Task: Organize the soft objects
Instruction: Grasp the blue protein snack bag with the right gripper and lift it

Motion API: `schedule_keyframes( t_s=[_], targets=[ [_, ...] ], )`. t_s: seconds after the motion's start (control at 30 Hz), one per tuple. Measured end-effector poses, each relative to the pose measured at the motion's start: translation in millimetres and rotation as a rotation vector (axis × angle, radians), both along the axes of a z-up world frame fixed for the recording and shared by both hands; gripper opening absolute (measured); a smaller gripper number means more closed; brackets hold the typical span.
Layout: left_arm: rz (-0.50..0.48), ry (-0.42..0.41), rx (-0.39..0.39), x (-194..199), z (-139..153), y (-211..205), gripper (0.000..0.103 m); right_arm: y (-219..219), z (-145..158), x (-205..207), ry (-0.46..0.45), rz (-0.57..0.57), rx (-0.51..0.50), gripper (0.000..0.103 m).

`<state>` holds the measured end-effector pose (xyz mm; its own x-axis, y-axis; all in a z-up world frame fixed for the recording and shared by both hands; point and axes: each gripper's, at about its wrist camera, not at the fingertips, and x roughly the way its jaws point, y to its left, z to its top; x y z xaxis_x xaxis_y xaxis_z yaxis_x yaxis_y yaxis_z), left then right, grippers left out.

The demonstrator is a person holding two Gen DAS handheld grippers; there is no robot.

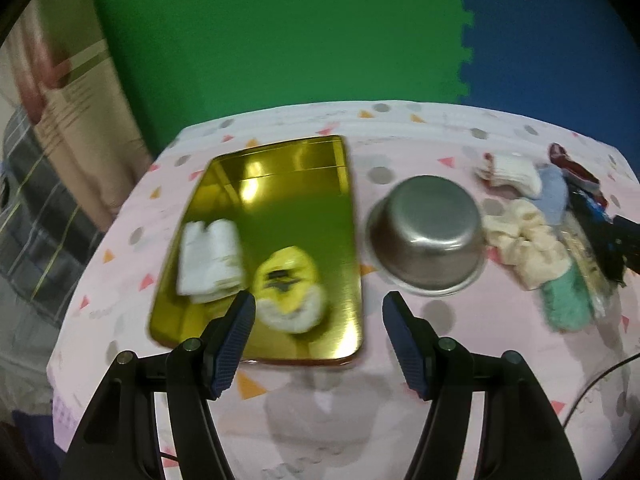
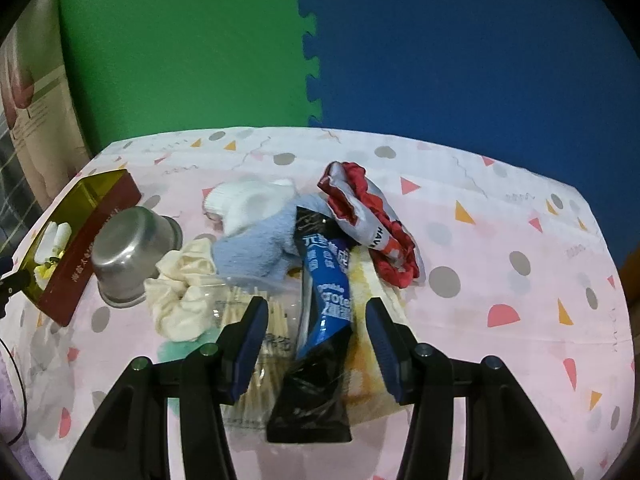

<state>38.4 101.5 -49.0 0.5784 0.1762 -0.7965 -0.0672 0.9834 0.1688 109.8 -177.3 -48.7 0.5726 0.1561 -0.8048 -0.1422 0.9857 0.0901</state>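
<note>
A gold tin tray [image 1: 280, 184] holds a folded white cloth [image 1: 210, 260] and a yellow-and-white soft toy [image 1: 290, 292]. My left gripper [image 1: 318, 300] hangs open and empty over the tray's near right corner. To the right lies a pile of soft things: a white sock [image 2: 244, 200], a light blue fuzzy sock [image 2: 260, 248], a cream scrunchie [image 2: 180, 292] and a red scrunchie [image 2: 396, 240]. My right gripper [image 2: 316, 308] stands open over this pile. A blue-and-black packet [image 2: 324, 300] lies between its fingers, untouched by either pad.
An upturned steel bowl [image 1: 426, 236] stands between the tray and the pile. A clear bag of wooden sticks [image 2: 256, 332], a yellow cloth [image 2: 368, 360] and a teal fuzzy piece [image 1: 568, 300] lie in the pile. Pink patterned tablecloth [image 2: 500, 260] stretches to the right; green and blue foam mats stand behind.
</note>
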Motion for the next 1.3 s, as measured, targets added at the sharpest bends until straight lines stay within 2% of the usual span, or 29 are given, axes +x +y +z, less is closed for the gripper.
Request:
schedule_keyframes(
  t_s=[0.17,0.27,0.4,0.53,0.97,1.17,1.3],
  targets=[
    [-0.074,0.012,-0.008,10.1,-7.7,-30.3,0.063,-2.4,-11.9,8.8,0.01,0.009,0.018,0.05],
    [-0.106,0.023,-0.026,14.8,-12.4,-45.0,0.063,-2.2,-18.9,14.6,0.021,0.015,0.023,0.036],
    [-0.143,0.038,-0.052,20.4,-18.1,-60.0,0.063,-4.1,-23.2,20.0,0.016,0.016,0.032,0.035],
    [-0.165,0.054,-0.073,26.5,-24.2,-71.9,0.063,-4.5,-23.4,18.3,0.008,0.025,0.031,0.024],
    [-0.251,0.076,-0.134,45.2,-33.0,-105.8,0.063,-23.4,-3.9,-32.8,-0.046,0.008,0.054,0.023],
    [-0.249,0.101,-0.182,59.3,-41.2,-118.1,0.062,-47.8,7.9,-56.2,-0.09,-0.049,0.049,0.023],
    [-0.247,0.132,-0.216,68.1,-49.4,-126.8,0.059,-73.4,5.5,-64.2,-0.1,-0.115,0.069,0.024]
  ],
)
